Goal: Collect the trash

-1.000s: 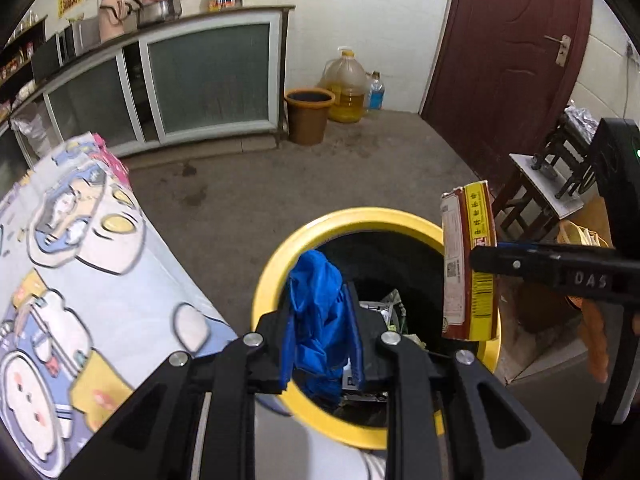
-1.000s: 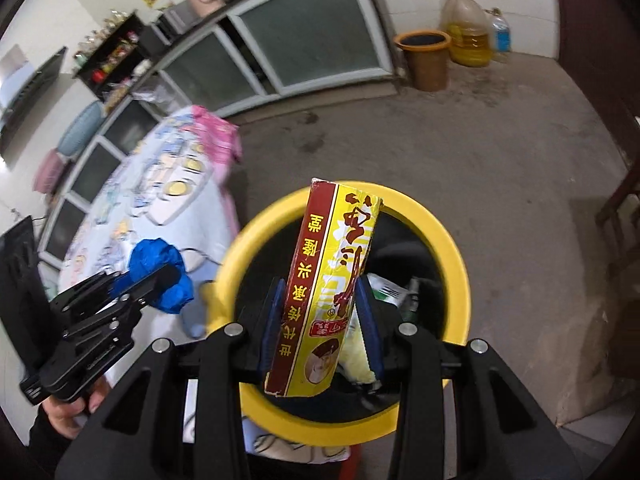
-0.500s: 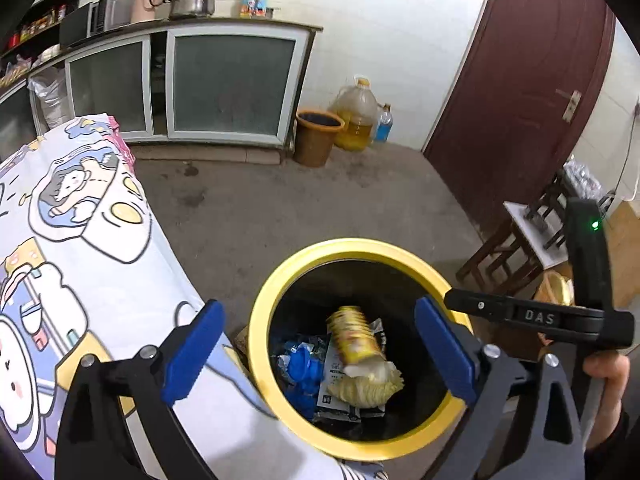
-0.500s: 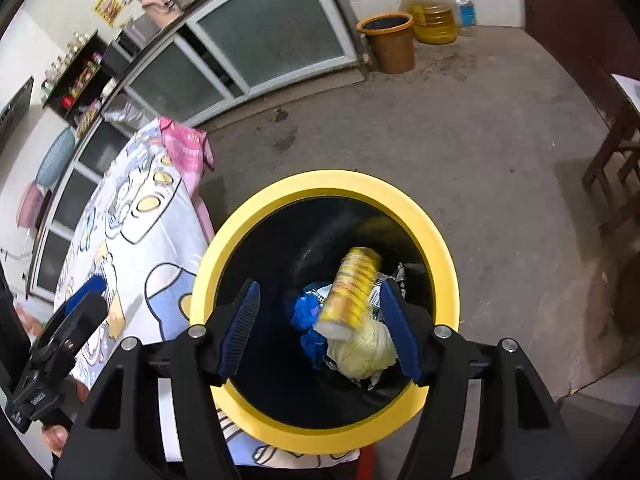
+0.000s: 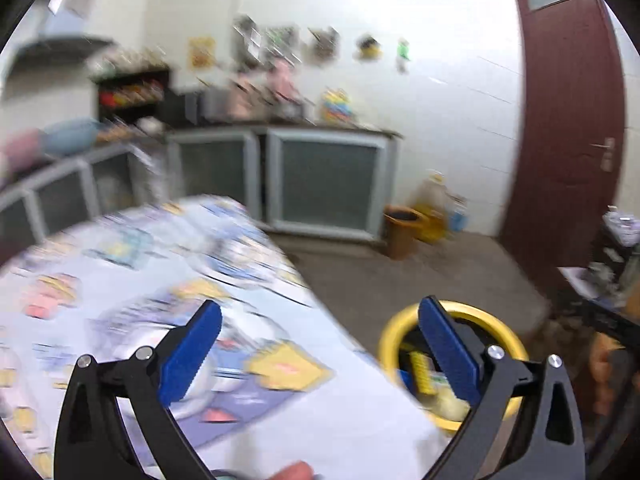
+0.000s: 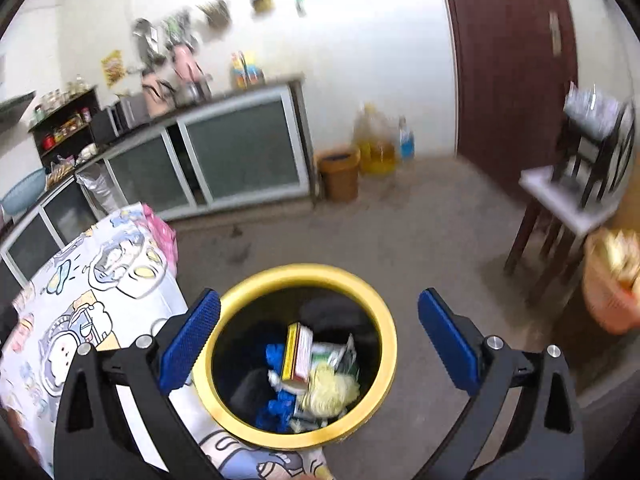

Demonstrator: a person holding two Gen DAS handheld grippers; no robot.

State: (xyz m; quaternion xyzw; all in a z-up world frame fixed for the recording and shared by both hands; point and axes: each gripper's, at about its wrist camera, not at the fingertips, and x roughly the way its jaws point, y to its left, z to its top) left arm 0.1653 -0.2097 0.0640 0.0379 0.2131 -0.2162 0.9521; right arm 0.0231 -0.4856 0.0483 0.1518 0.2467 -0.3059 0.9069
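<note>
Kitchen cabinets, a white wall and a dark red door stood behind a table point(image 6: 120, 280) under a cartoon-print cloth, with a bare concrete floor beside it. Closest in, the right gripper point(image 6: 319, 312) hung above the bin point(image 6: 386, 344); its jaws had just been opening and stood spread wide with nothing between the blue pads. The left gripper point(image 5: 320, 322) was likewise wide apart and empty, over the table's near edge with the bin showing behind its right finger; that view was smeared by motion.

Judging by how things lay, this round of collecting was done: both pieces were in the bin and neither gripper carried anything. What remained looked like going back to the table for more, though no trash could be made out on the blurred cloth.

Just off the table's corner, the yellow-rimmed bin held a red-and-yellow box point(image 6: 298, 350) on top, blue crumpled stuff point(image 6: 276, 408) to its left and below, a pale yellow wad point(image 6: 330, 394) and some wrappers. Well apart by the far wall, a brown bucket point(image 6: 340, 172) stood next to an oil jug point(image 6: 374, 140); its contents could not be seen
</note>
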